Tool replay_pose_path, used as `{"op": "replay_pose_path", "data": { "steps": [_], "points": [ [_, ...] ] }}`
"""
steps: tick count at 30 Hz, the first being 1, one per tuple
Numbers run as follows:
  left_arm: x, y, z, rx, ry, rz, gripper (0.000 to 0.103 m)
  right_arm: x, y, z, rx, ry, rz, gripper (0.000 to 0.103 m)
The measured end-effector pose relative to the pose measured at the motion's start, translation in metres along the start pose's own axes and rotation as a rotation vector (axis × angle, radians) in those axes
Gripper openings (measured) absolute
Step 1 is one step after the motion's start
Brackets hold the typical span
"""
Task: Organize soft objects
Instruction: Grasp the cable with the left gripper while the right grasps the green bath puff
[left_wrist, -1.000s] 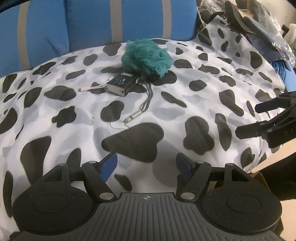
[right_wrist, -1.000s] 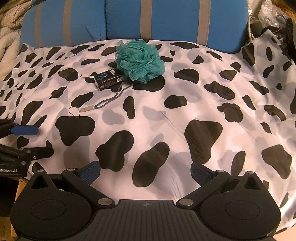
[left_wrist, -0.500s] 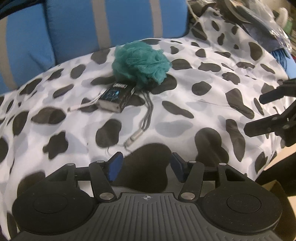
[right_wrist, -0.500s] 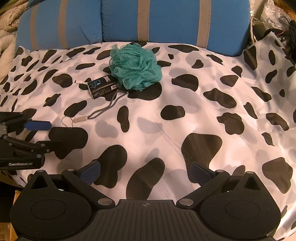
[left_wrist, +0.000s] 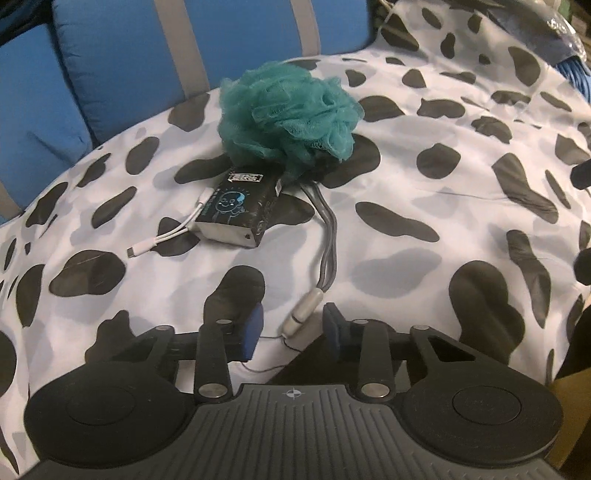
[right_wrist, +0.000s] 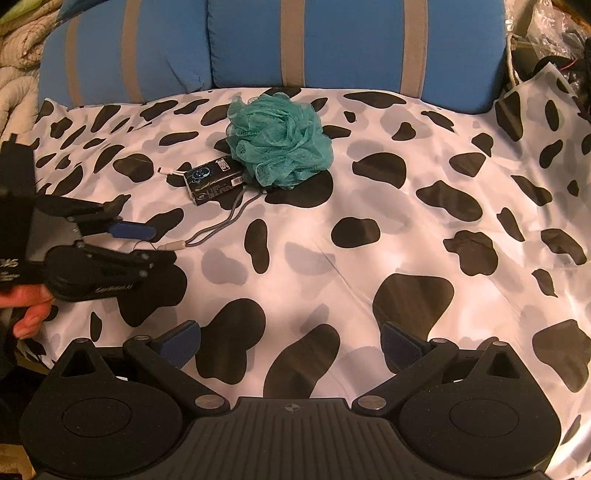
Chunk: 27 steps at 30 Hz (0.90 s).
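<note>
A teal mesh bath pouf lies on the cow-print cloth. A grey cord runs from under the pouf and ends in a white clasp. My left gripper is low over the cloth. Its jaws are closing with the clasp between the blue pads, and a gap still shows on each side. My right gripper stands open over the cloth's front, with nothing in it.
A black box with a white cable lies against the pouf. Blue cushions with grey stripes line the back. Bags and clutter sit at the far right. A hand holds the left gripper.
The left gripper moved forward and down to the cord's white clasp, and its jaws narrowed around it. The right gripper stayed put.
</note>
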<state>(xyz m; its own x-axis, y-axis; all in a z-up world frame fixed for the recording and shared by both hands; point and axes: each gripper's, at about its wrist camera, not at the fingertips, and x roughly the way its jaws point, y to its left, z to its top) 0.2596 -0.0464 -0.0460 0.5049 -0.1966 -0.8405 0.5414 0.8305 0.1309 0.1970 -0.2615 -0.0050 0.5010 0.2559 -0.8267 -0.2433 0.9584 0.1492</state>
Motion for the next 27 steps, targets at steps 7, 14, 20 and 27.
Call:
{"op": "replay_pose_path", "data": {
  "steps": [7, 14, 20, 27],
  "points": [
    [0.011, -0.006, 0.004, 0.049, 0.011, -0.028, 0.026, 0.002, 0.0, 0.001, 0.004, 0.009, 0.009, 0.103],
    [0.007, -0.003, 0.007, 0.007, 0.062, -0.063, 0.01, 0.004, 0.001, 0.002, -0.004, 0.01, 0.012, 0.103],
    [-0.011, -0.002, 0.009, -0.028, 0.037, -0.079, 0.009, 0.007, 0.001, 0.007, -0.008, 0.002, 0.004, 0.103],
    [-0.045, 0.003, 0.014, -0.054, -0.051, -0.103, 0.01, 0.01, 0.007, 0.016, -0.032, -0.027, -0.002, 0.103]
  ]
}}
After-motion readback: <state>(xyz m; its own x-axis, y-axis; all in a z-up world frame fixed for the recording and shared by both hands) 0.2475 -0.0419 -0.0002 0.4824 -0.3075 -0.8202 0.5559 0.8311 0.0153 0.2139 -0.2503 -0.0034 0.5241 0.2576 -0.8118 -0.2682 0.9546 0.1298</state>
